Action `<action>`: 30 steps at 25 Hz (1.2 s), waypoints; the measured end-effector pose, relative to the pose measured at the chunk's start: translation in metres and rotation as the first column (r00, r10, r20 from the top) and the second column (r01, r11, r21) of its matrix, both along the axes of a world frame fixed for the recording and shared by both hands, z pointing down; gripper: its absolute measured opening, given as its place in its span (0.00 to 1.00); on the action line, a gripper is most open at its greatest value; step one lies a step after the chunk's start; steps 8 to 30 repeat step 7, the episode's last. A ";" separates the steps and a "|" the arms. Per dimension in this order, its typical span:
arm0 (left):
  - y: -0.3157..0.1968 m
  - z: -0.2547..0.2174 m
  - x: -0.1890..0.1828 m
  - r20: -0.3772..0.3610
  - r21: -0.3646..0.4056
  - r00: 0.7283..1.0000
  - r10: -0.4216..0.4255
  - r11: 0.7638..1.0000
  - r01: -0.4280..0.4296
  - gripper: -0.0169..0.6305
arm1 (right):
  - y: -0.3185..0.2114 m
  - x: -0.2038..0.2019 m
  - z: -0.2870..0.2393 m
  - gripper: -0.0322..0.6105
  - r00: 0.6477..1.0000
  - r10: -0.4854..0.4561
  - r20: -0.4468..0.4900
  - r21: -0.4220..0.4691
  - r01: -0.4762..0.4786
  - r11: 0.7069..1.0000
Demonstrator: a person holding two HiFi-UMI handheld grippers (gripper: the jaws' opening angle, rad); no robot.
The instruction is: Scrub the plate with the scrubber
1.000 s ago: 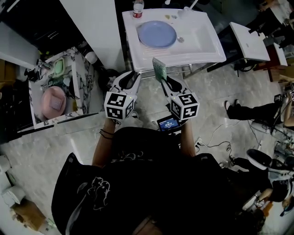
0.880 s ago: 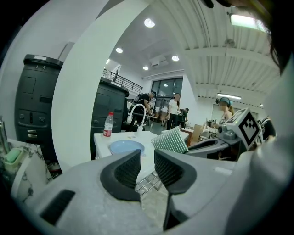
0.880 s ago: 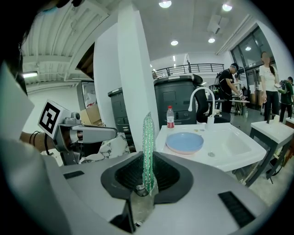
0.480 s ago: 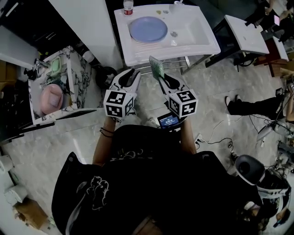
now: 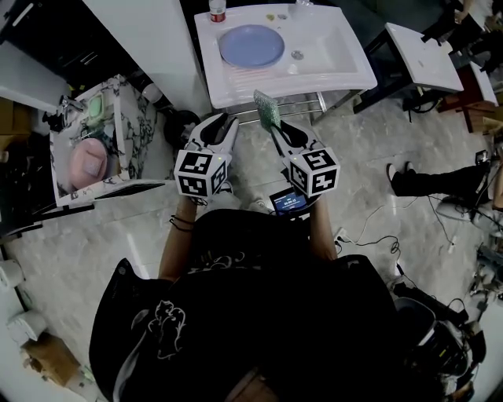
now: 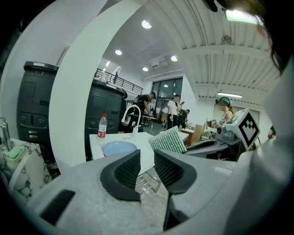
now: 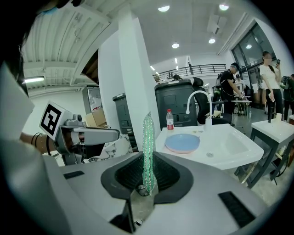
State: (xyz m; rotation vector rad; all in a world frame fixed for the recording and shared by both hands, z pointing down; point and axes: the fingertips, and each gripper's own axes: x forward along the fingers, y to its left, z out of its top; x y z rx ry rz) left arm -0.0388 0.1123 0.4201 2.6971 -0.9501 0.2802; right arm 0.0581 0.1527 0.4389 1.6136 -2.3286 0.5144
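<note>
While you stand short of the sink (image 5: pixel 354 74), the scrubber (image 5: pixel 268 112) is gripped and the plate (image 5: pixel 251 45) waits unscrubbed.

Your right hand-held gripper (image 5: pixel 281 133) is clamped on the green scrubber's lower edge, so the pad stands upright and most of its face stays free to rub with. Your left hand-held gripper (image 5: pixel 218 126) has its jaws apart with nothing between them, probably kept free to steady the plate. The blue plate lies flat on the sink's left side, beside the basin and near a bottle (image 5: pixel 216 9), well apart from both grippers. You hold both side by side, pointing toward the sink, which suits a straight approach. I judge scrubbing not yet begun.
</note>
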 end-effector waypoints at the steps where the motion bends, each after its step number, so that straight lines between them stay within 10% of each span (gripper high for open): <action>1: 0.000 0.000 0.000 0.000 -0.001 1.000 -0.002 1.000 0.002 0.19 | 0.000 0.000 0.000 0.15 1.000 -0.002 0.000 0.000 0.002 1.000; 30: -0.003 0.001 -0.002 -0.004 -0.005 1.000 -0.002 1.000 0.002 0.19 | -0.002 -0.002 0.000 0.15 1.000 -0.007 0.002 0.001 0.007 1.000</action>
